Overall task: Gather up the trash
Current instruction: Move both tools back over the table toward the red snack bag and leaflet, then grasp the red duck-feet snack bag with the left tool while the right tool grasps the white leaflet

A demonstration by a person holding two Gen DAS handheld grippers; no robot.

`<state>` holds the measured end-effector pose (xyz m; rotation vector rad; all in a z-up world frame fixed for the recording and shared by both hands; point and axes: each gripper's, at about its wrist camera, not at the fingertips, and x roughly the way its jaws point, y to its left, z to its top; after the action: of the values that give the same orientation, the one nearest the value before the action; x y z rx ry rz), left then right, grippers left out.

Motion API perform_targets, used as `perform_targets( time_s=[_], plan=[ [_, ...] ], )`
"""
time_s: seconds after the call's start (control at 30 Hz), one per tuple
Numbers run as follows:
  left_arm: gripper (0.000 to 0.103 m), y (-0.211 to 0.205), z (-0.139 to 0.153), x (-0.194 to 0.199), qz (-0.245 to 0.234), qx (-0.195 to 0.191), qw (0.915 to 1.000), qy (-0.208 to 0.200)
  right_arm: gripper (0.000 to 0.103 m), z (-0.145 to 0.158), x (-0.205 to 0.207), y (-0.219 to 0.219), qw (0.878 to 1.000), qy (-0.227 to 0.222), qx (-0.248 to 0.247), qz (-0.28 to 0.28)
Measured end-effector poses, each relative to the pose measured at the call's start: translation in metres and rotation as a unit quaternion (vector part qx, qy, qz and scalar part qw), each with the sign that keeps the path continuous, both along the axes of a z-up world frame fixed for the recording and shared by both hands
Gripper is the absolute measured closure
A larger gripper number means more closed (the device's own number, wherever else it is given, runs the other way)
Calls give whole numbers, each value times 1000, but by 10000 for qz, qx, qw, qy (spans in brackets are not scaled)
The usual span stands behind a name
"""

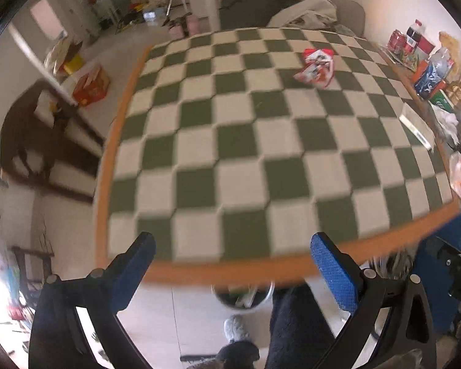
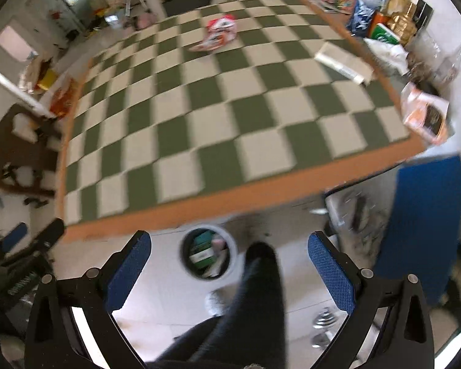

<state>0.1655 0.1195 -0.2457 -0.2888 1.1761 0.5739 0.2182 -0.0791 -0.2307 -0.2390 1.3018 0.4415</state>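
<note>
Where the checked tabletop nears its far edge, right of centre, lies a crumpled red-and-white wrapper, flat and alone; a bin holding rubbish stands on the floor below the near edge; the left gripper and right gripper hang above that edge, tilted down, jaws spread wide and empty.

One wrapper (one bin)

A matt green-and-white chequered cloth covers the table. At its 1 o'clock lies a glossy, crinkled red-and-white plastic wrapper. The gripper's blue finger pads look rough and dimpled.
</note>
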Motion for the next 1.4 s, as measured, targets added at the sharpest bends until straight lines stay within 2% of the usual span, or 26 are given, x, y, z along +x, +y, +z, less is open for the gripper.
perform_targets(
  time_s=[0.1, 0.23, 0.33, 0.4, 0.53, 0.7, 0.73, 0.77, 0.9, 0.97, 1.03, 1.1, 1.2, 1.3, 1.4],
  plan=[
    [0, -5, -8, 80, -49, 76, 9999, 143, 0, -17, 81, -6, 9991, 31, -411, -49],
    [0, -15, -36, 179, -183, 78, 9980, 606, 0, -49, 196, -14, 9941, 118, -1079, -77],
    [0, -18, -55, 226, -264, 47, 9962, 829, 0, -79, 270, -12, 9882, 350, -1491, 98],
    [0, -20, -70, 255, -322, 32, 9945, 995, 0, -99, 312, -5, 9813, 347, -1852, 395],
    [0, -18, -93, 294, -361, -5, 9913, 1262, 0, -133, 371, 10, 9661, 447, -2346, 978],
    [0, -14, -104, 318, -461, 44, 9883, 1451, 0, -164, 410, 22, 9568, 884, -2326, 1502],
    [0, -12, -103, 320, -473, 48, 9881, 1461, 0, -166, 417, 22, 9585, 999, -2233, 1466],
    [0, -8, -102, 322, -466, 49, 9880, 1470, 5, -165, 422, 21, 9632, 1076, -2052, 1363],
    [0, 14, -94, 324, -415, 33, 9892, 1407, 7, -159, 440, 12, 9788, 1308, -1526, 386],
    [0, 35, -88, 323, -387, -65, 9905, 1317, 8, -154, 448, 9, 9826, 1588, -905, -328],
    [0, 49, -87, 326, -403, -143, 9907, 1295, 8, -150, 453, 10, 9775, 1897, -144, -916],
    [0, 67, -87, 330, -425, -299, 9912, 1217, 8, -148, 457, 19, 9681, 2155, 447, -1202],
    [0, 85, -96, 344, -542, -724, 9888, 1187, 7, -141, 459, 37, 9743, 1965, 449, -1002],
    [0, 81, -116, 362, -968, -1200, 9791, 1325, 6, -138, 456, 52, 9826, 1719, 178, -673],
    [1, 67, -134, 379, -1365, -1231, 9706, 1552, 6, -138, 450, 63, 9856, 1630, -6, -443]
  ],
)
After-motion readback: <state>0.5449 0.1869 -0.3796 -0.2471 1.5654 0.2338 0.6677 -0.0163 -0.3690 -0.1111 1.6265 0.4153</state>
